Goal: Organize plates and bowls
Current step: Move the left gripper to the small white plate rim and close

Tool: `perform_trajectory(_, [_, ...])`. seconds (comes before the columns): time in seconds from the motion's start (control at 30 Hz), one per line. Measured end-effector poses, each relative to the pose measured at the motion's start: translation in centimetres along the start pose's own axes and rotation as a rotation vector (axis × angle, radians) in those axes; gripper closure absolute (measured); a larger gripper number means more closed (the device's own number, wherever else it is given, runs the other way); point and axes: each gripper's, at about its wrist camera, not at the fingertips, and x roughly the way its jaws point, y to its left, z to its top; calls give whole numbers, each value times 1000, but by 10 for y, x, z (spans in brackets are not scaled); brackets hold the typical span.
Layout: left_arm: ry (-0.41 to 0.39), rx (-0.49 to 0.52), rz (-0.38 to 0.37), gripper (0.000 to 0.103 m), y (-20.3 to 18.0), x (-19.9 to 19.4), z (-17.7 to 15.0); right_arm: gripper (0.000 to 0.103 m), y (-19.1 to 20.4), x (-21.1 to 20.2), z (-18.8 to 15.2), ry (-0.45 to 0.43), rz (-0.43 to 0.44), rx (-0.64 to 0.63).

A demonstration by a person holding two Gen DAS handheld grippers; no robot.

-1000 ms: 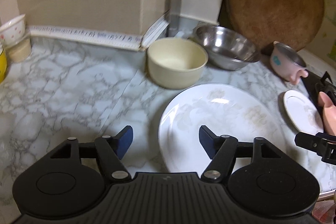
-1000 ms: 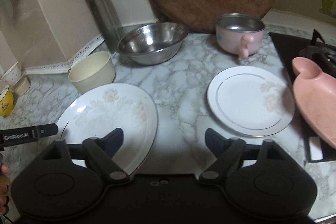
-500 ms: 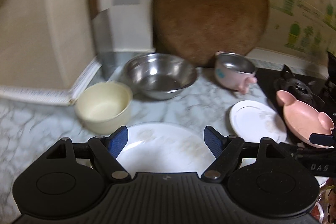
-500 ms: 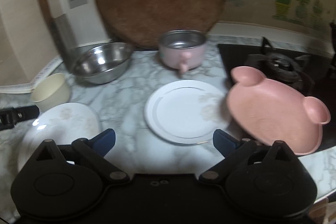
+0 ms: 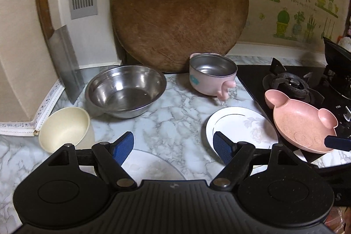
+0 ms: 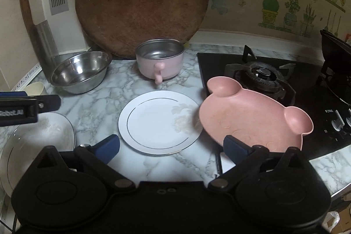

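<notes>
Marble counter (image 6: 105,100) is seen under both spread, empty grippers: left gripper (image 5: 173,147), right gripper (image 6: 172,146); small white plate (image 6: 160,122) at twelve o'clock.

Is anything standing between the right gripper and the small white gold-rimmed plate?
Nothing visible does. The right gripper, open and empty, faces the small white gold-rimmed plate across bare marble. The pink bear-shaped dish lies beside the plate's right edge, partly on the stove.

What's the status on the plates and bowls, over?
Both tongs, left and right, open, empty. Small white plate flat on counter; pink bear plate overlaps stove edge. Nothing blocking.
</notes>
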Motion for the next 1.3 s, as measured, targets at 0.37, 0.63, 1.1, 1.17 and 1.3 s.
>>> perform_trajectory(0.37, [72,10,-86,2,-14,43,18,0,-5,11,1,22,-12,8])
perform_trajectory(0.63, [162,42,-132,2,-31,90,35,2,-8,40,0,97,-17,65])
perform_trajectory(1.1, [296,0,-195,3,-39,160,43,13,-26,87,3,238,5,261])
perform_trajectory(1.17, [301,0,-195,3,-40,165,43,18,-27,91,4,247,10,278])
perform_trajectory(1.3, [309,13,-197,14,-43,171,44,23,-31,101,4,262,13,315])
